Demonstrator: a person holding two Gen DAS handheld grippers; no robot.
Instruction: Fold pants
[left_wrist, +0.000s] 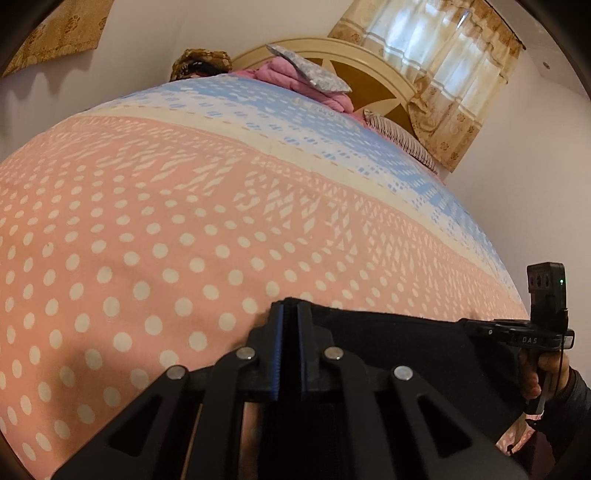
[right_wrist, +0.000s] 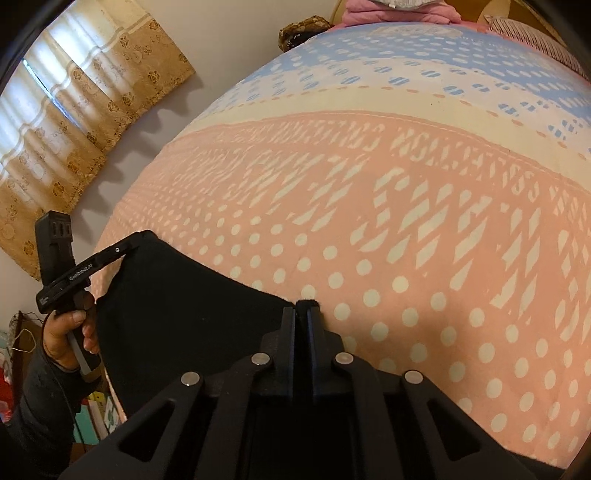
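— What do you see right up close?

— I see my left gripper (left_wrist: 290, 314) squeezed tight on the edge of the black pants (left_wrist: 399, 339). My right gripper (right_wrist: 301, 314) is squeezed tight on the pants (right_wrist: 177, 306) too, at another spot on the same edge. A little tuft of black cloth pokes out at its tip.

— Where are the pants?

— They lie at the near edge of the bed (left_wrist: 147, 229), on the pink blanket with white dots. The black cloth is stretched between my two grippers.

— Can you see the hands?

— Yes. In the right view, the left hand (right_wrist: 68, 336) holds its handle, off to the left. In the left view, the right hand (left_wrist: 545, 373) holds its handle, off to the right. Both have dark sleeves.

— What is farther away?

— The blanket turns cream, then blue. At the far end sit a pink bundle (left_wrist: 295, 79), a gray flowery pillow (left_wrist: 310, 68) and a striped pillow (left_wrist: 400, 138), by the wooden headboard (left_wrist: 369, 74). Yellow curtains (left_wrist: 443, 74) hang behind it.
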